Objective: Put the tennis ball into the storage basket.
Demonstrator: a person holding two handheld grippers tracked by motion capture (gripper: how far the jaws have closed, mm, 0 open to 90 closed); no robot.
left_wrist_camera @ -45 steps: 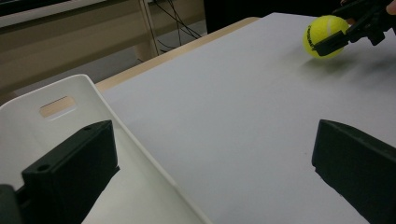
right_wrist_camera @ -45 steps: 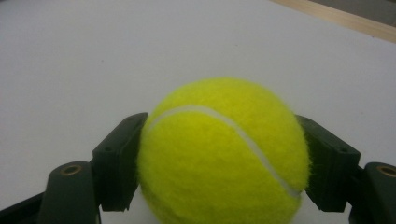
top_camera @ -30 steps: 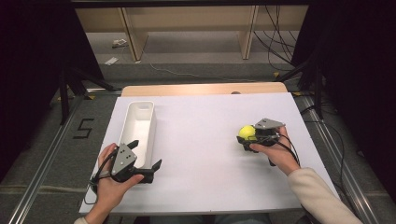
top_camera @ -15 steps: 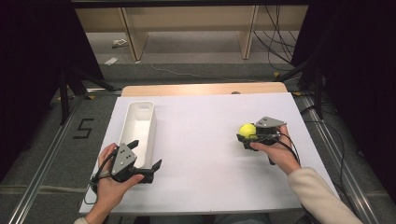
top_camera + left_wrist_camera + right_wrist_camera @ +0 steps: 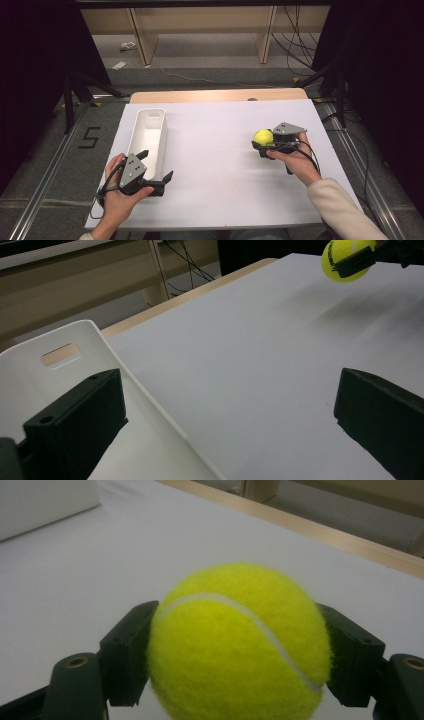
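A yellow tennis ball (image 5: 263, 137) sits between the jaws of my right gripper (image 5: 261, 143) at the right of the white table, held slightly above the surface. In the right gripper view the ball (image 5: 240, 645) is large and close, with a black finger (image 5: 127, 650) pressed against each side. In the left gripper view the same ball (image 5: 345, 260) shows far off at the top right. My left gripper (image 5: 157, 164) is open wide at the near end of a long white bin (image 5: 150, 132). Its jaws straddle the bin's right wall (image 5: 150, 405), with nothing between them.
The white tabletop (image 5: 220, 165) lies between the two hands. A wooden strip (image 5: 215, 95) runs along its far edge, with a shelf frame and cables on the floor beyond. The bin's inside (image 5: 30, 375) looks bare.
My right gripper has risen a little with the ball in it. The left hand and its gripper have stayed still.
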